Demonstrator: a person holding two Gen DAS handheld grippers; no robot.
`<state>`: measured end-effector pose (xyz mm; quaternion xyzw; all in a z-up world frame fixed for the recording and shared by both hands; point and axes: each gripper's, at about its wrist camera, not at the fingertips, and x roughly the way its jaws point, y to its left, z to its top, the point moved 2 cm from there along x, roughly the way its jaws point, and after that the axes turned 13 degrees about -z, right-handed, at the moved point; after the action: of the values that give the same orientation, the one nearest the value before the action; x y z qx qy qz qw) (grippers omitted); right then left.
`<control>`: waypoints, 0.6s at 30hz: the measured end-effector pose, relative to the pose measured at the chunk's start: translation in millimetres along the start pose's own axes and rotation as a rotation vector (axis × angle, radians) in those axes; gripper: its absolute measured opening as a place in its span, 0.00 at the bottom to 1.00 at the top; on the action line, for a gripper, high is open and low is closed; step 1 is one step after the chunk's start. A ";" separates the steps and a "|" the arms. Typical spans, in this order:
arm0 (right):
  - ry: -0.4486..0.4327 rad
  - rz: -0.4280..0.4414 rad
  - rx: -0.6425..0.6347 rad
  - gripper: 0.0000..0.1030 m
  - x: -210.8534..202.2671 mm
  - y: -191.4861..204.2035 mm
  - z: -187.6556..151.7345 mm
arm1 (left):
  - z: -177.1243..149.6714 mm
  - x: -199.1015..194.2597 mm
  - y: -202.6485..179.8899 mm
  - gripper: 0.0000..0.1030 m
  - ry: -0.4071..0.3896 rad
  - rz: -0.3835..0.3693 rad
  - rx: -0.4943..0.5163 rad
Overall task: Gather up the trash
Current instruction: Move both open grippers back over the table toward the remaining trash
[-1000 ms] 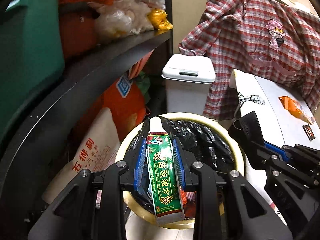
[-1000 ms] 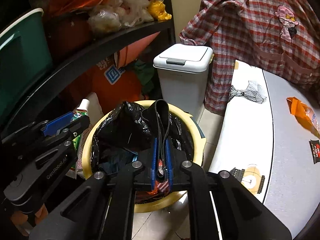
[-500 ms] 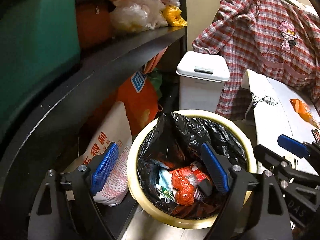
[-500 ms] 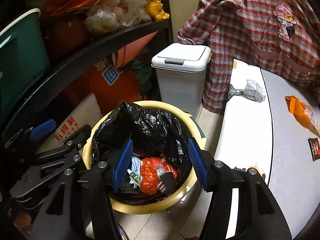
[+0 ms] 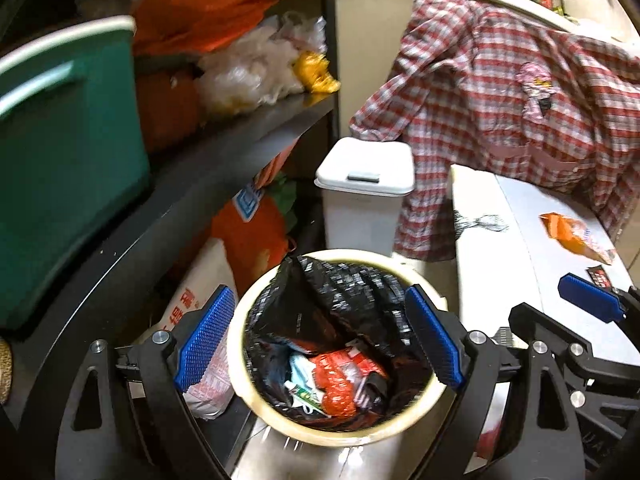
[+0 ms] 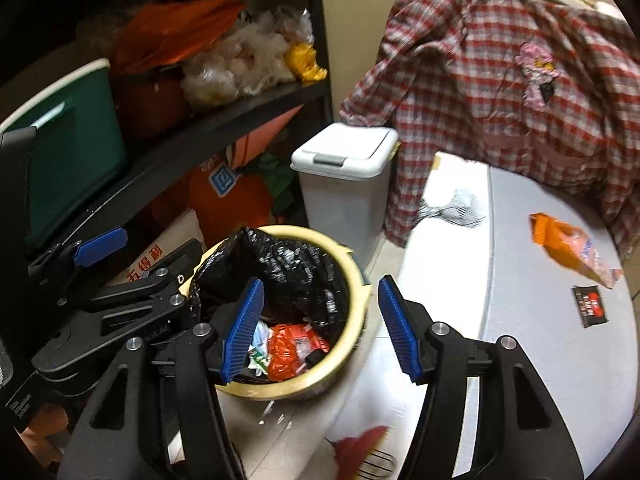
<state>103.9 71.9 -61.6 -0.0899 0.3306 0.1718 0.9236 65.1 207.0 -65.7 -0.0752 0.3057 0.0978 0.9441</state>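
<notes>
A: Two grippers are over the yellow bin point(image 5: 276, 408). State of the left gripper point(image 5: 320, 336)?

B: Jaws stand wide, holding nothing. They have just been opening; no item lies between the blue pads point(image 5: 206, 338), and only the bin shows through the gap.

A: Right gripper point(image 6: 320, 326)?

B: Jaws parted about halfway, also empty, and likewise just opened. Its left pad sits in front of the black liner point(image 6: 296, 268); its right pad sits past the bin rim, toward the white table point(image 6: 532, 352).

A: Location of the collected trash?

B: Inside the liner, at the bottom: a red crumpled wrapper point(image 5: 336, 384), a green-printed tube point(image 5: 308, 394) and a dark piece beside them.

A: Trash outside the bin?

B: An orange snack bag point(image 6: 568, 248) and a small black sachet point(image 6: 590, 306) lie on the table, well apart from both grippers.

A: Surroundings?

B: A white lidded bin point(image 5: 366, 188) stands behind the yellow one, a plaid shirt point(image 5: 500, 112) hangs over the table's far end, and a dark shelf point(image 5: 192, 184) runs along the left.
</notes>
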 end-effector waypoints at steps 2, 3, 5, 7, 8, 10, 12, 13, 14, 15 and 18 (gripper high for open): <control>-0.017 -0.012 0.002 0.58 -10.0 -11.3 -1.0 | 2.2 -6.9 -12.6 0.83 -0.012 -0.014 0.019; -0.023 -0.018 0.005 0.58 -14.4 -17.0 -1.6 | 3.9 -9.1 -16.9 0.84 -0.019 -0.021 0.026; -0.033 -0.031 0.017 0.60 -23.2 -30.1 -3.1 | 5.7 -15.1 -29.7 0.84 -0.034 -0.039 0.035; -0.041 -0.048 0.034 0.60 -31.6 -46.0 -5.6 | 7.2 -19.0 -44.2 0.84 -0.043 -0.063 0.042; -0.044 -0.058 0.041 0.60 -34.7 -53.6 -6.8 | 7.8 -19.5 -51.2 0.84 -0.047 -0.072 0.047; -0.052 -0.082 0.053 0.60 -40.7 -69.7 -9.5 | 9.0 -18.7 -61.4 0.86 -0.048 -0.087 0.057; -0.060 -0.111 0.064 0.60 -46.4 -86.3 -12.3 | 10.9 -15.6 -78.5 0.86 -0.050 -0.113 0.066; -0.063 -0.122 0.070 0.60 -48.9 -94.0 -14.0 | 11.2 -14.3 -83.9 0.86 -0.051 -0.122 0.069; -0.064 -0.142 0.082 0.60 -51.3 -107.4 -16.3 | 12.6 -11.5 -94.8 0.86 -0.052 -0.138 0.074; -0.064 -0.158 0.092 0.60 -52.2 -117.8 -18.4 | 12.5 -10.4 -101.5 0.86 -0.052 -0.147 0.077; -0.053 -0.218 0.136 0.60 -52.4 -155.8 -25.0 | 15.3 -0.2 -131.7 0.86 -0.047 -0.192 0.088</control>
<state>110.3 -92.7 -38.9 -0.0580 0.3053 0.0500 0.9492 103.8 82.3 -42.5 -0.0604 0.2787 -0.0047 0.9585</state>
